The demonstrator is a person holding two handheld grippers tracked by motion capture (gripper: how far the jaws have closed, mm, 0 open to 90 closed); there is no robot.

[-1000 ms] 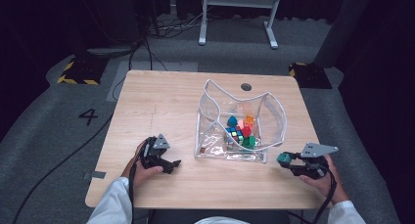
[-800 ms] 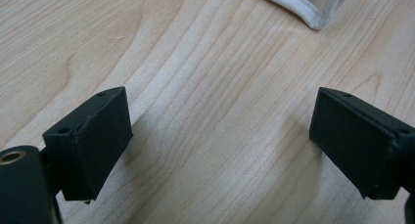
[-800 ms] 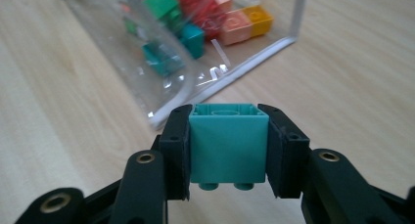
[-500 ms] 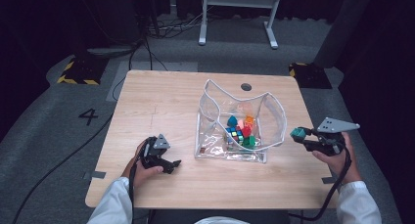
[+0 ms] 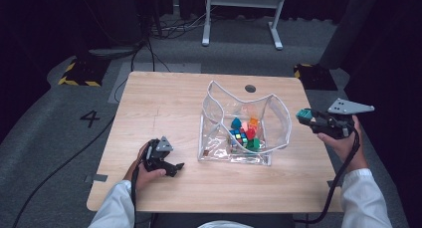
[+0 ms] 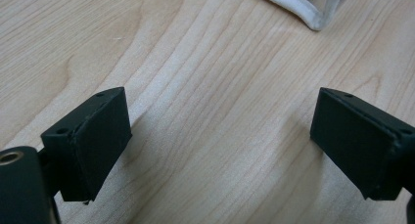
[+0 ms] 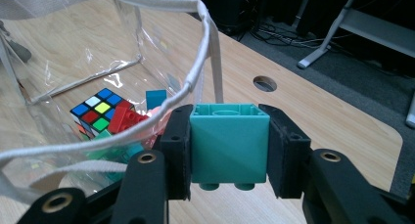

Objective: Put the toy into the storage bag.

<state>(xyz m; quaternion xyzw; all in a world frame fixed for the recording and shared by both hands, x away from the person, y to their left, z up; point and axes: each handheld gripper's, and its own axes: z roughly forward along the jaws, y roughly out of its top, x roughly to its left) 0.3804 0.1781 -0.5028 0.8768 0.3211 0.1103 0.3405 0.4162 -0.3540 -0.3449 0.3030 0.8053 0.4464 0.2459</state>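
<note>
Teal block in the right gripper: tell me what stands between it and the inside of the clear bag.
The teal block sits clamped between the right gripper fingers, outside the clear bag. The bag's white-trimmed rim and near wall stand between the two; the block must pass over that rim. The mouth above looks open, with nothing else in the way.

Clear bag (image 6: 313,6) cut off by the top edge in the left gripper view, small toys (image 5: 245,133) inside it near the worktop's centre too small to identify in the high view, teal block's (image 7: 229,145) sides hidden by fingers (image 7: 177,155).
</note>
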